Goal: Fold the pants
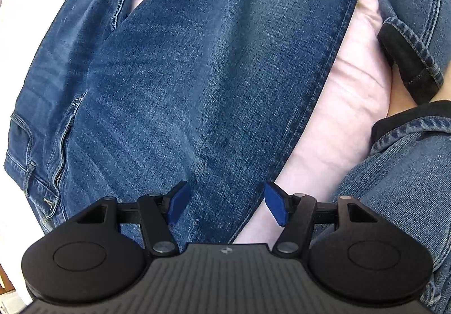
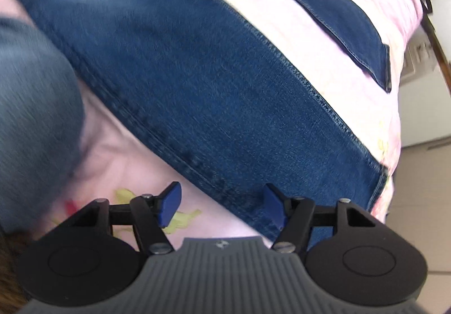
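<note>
Since the jeans (image 1: 197, 74) are heavy, limp denim on the pink sheet (image 1: 346, 105), both spread, empty grippers, left (image 1: 225, 205) and right (image 2: 222, 205), should pinch stitched seams.

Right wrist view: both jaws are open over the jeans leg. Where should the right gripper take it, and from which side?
Probably the stitched side seam of the jeans leg, just ahead of the open right gripper. That edge lies flat on the pink sheet, so come in low from the sheet side, one finger sliding under the edge and one over it. The seam is thick, so it should hold.
</note>
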Available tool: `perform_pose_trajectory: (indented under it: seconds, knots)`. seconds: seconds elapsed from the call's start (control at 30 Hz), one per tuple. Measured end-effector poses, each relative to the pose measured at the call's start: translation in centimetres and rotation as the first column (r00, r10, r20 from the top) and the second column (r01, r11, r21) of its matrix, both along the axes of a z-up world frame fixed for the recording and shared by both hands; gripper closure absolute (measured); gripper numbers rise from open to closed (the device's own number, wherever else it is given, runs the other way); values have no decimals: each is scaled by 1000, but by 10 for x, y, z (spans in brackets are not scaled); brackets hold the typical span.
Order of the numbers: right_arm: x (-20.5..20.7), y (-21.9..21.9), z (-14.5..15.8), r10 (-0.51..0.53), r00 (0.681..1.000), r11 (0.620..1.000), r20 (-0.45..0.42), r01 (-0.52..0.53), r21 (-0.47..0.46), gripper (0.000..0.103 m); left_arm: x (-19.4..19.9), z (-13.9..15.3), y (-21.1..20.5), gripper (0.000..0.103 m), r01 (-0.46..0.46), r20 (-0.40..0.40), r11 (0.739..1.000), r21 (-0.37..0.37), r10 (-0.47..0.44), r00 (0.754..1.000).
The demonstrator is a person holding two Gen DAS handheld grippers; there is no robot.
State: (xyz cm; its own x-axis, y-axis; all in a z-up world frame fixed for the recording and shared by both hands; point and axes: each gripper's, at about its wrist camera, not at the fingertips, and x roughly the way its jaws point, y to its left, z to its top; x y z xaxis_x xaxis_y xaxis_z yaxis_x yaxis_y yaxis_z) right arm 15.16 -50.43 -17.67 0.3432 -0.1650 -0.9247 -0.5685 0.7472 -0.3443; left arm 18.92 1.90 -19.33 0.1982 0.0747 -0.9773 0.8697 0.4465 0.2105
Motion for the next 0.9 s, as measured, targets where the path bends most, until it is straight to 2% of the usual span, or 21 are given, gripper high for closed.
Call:
perform_pose_trajectory:
  seconds: [0.03,0.07,0.13,0.27,0.37,0.5,0.7,0.8,0.9]
  knots:
    - [0,-1,-4,14,1000,999,1,-14,-32,48,-1,1,1,30,-2,4,1000,4,2,1000]
    - [0,-2,-7,19,1000,998,8,-19,-54,67,-1,2,1,30,-5,9,1000,4,5,1000]
    - [-1,-7,-2,1,999,1000,42,0,-29,84,-3,3,4,30,-7,24,1000,9,7,1000]
    - [-3,-19,33,-73,985,995,153,62,76,96,-4,9,7,30,-7,37,1000,17,6,999]
    - [-4,-22,65,-88,964,994,250,67,92,98,-6,12,9,29,3,56,1000,12,-4,998]
    - [3,-9,103,-100,914,994,393,75,78,99,-12,17,13,29,15,83,1000,-3,-15,996]
    - [28,10,146,-165,865,986,474,142,84,101,-22,24,15,28,23,120,1000,-13,-21,993]
    - [46,13,164,-239,837,971,493,204,124,102,-27,21,14,28,46,134,999,-4,-45,990]
    - [60,18,175,-256,820,966,512,232,110,103,-26,13,12,28,49,133,999,10,-50,990]
